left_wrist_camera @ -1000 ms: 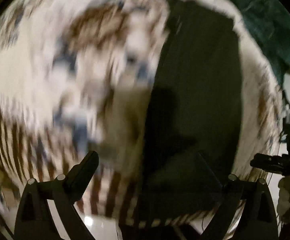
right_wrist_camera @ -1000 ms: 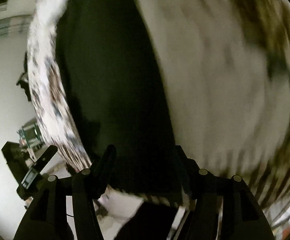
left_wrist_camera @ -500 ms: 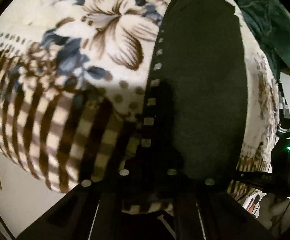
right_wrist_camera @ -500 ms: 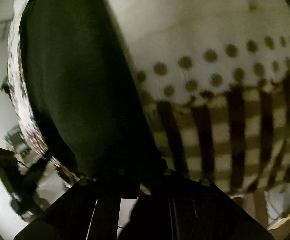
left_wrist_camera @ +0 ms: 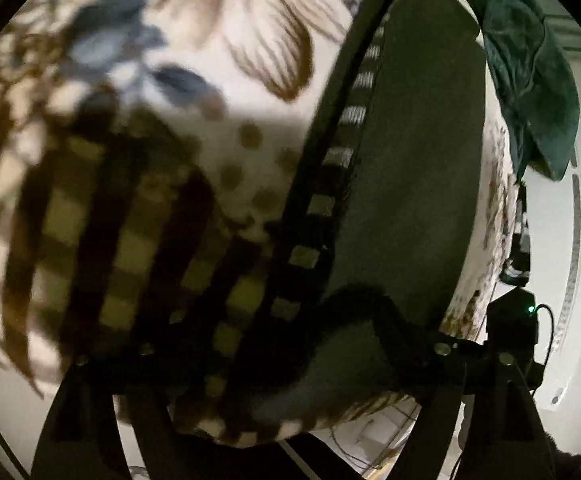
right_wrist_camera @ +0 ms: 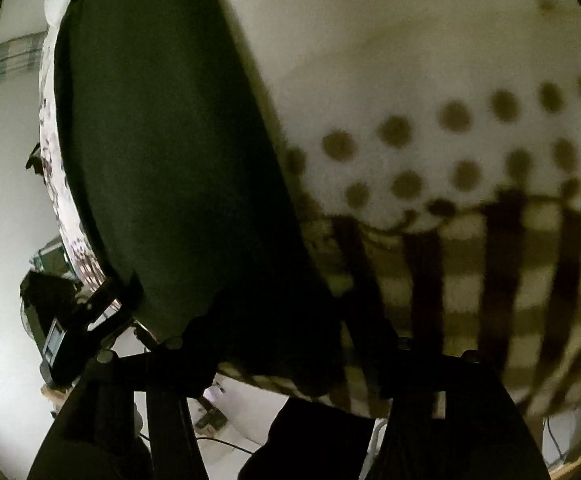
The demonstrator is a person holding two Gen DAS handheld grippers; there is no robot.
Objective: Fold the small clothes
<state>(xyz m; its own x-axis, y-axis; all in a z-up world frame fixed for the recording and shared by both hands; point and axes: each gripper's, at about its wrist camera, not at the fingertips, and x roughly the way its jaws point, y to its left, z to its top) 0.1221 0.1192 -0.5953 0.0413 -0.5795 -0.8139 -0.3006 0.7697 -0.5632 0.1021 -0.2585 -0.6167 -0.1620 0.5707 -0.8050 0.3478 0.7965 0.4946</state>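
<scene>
I find a dark, flat fabric garment (left_wrist_camera: 414,168) lying on a fleece blanket printed with flowers, dots and brown checks (left_wrist_camera: 138,208), its near hem at the blanket's near edge. My left gripper (left_wrist_camera: 290,360) sits at that hem beside a checkered trim strip (left_wrist_camera: 330,184); a dark fold rises between its fingers, but shadow hides the tips, so I cannot tell whether it is clamped. My right gripper (right_wrist_camera: 286,344) is at the garment's (right_wrist_camera: 162,152) other near corner, over the blanket (right_wrist_camera: 450,128), and is likewise too dark to judge. A crumpled teal cloth (left_wrist_camera: 530,72) lies at the far edge.

Risks, in my judgement: one side pinching blanket pile with the hem would drag the bedding; an uneven hold would skew the fold.
</scene>
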